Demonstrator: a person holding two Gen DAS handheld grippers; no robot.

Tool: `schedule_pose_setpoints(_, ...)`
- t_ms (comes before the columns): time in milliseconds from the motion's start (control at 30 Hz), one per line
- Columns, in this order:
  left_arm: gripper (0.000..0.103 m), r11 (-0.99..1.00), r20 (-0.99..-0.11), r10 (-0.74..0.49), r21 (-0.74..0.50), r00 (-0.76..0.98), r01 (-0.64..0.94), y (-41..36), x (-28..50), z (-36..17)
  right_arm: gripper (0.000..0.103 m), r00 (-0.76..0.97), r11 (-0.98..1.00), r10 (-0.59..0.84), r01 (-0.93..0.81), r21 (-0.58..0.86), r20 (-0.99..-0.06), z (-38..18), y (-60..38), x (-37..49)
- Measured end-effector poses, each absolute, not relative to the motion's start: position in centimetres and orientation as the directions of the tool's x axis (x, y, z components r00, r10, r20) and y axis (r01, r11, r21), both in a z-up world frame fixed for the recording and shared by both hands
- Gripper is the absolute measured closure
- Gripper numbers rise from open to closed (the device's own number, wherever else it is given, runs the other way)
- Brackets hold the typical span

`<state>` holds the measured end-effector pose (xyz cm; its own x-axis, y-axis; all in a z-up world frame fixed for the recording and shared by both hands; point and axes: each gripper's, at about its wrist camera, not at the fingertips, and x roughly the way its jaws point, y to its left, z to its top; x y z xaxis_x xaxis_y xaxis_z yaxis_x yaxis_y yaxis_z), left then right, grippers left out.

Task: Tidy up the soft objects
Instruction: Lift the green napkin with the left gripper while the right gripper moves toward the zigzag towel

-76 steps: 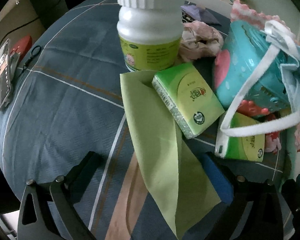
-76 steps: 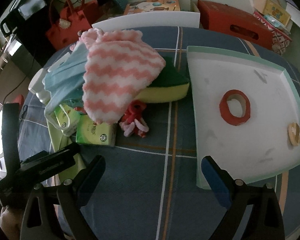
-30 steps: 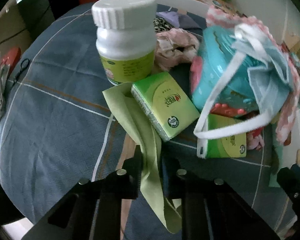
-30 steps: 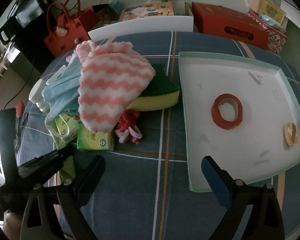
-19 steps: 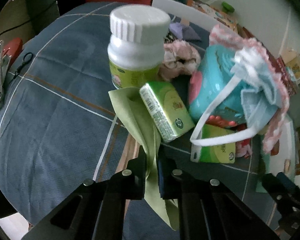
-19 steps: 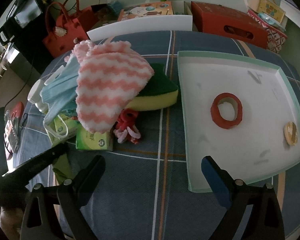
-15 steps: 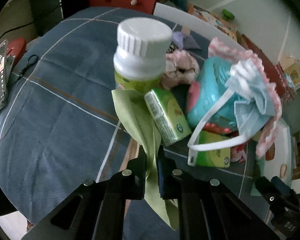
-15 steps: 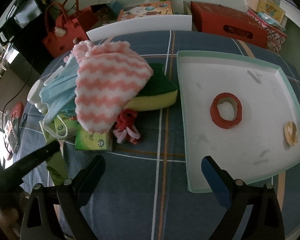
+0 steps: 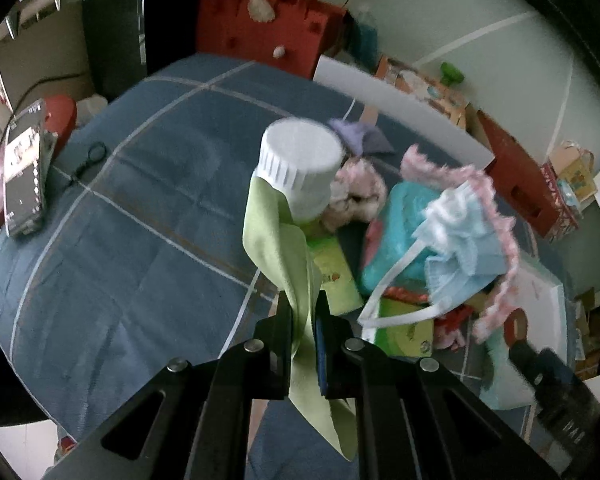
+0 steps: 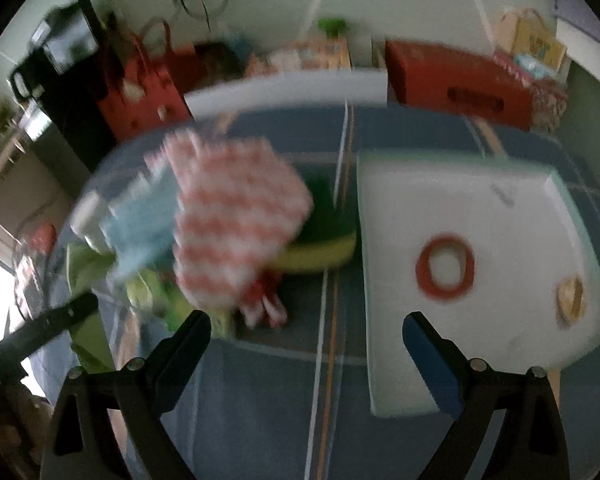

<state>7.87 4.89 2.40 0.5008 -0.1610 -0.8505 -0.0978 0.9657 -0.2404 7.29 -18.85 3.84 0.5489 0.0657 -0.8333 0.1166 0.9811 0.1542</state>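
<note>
Your left tongs (image 9: 303,320) are pinching the thin lime-green cloth (image 9: 284,256); it rises ahead of them against the white-capped plastic bottle (image 9: 300,168), with a tail hanging below the tips. Your right tongs (image 10: 306,330) are spread wide, nothing between them, above the blue plaid-covered surface (image 10: 260,400). The white green-rimmed tray (image 10: 480,216) lies just ahead-right of them.

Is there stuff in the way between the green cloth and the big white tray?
Yes. The left gripper is shut on the green cloth, and the pile sits between it and the white tray: tissue packs, a teal toy, a face mask and a pink-and-white cloth.
</note>
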Motion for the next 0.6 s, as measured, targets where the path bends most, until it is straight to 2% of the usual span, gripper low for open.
schedule_pose_setpoints(233,0.093,0.964,-0.82,-0.173,-0.254,0.546,-0.075,3.7,8.6,4.3,0.005,0.664,0.969,0.146,0.052,0.24,-0.734,6.0,-19.1,8.5)
schedule_pose_setpoints(433,0.093,0.959,-0.81,-0.187,-0.273,0.556,-0.076,3.1,10.4,5.8,0.005,0.664,0.944,0.206,0.059,0.325,-0.719,5.4,-19.7,10.0)
schedule_pose_setpoints(600,0.093,0.956,-0.798,-0.184,-0.281,0.575,-0.085,2.8,12.0,7.5,0.005,0.654,0.938,0.201,0.087,0.336,-0.73,4.9,-20.2,11.2)
